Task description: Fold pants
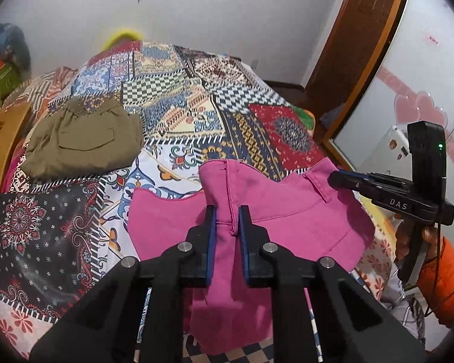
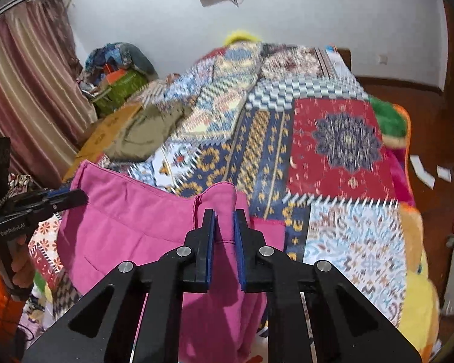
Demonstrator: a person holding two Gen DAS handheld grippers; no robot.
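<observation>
Pink pants (image 1: 290,208) hang over the near edge of the patchwork bedspread (image 1: 172,112), their waistband stretched between both grippers. My left gripper (image 1: 227,213) is shut on one corner of the waistband, fabric bunched between the blue pads. My right gripper (image 2: 224,216) is shut on the other corner of the pink pants (image 2: 130,211), which rise in a fold above its tips. In the left wrist view the right gripper (image 1: 342,180) shows at the right, held by a hand in an orange sleeve (image 1: 445,275). The left gripper (image 2: 72,196) enters the right wrist view at the left.
Folded olive pants (image 1: 84,139) lie on the bedspread at the far left. A cardboard box (image 2: 106,133) and bags (image 2: 121,84) sit beside the bed near a curtain (image 2: 24,90). A wardrobe door with pink hearts (image 1: 417,90) stands at the right.
</observation>
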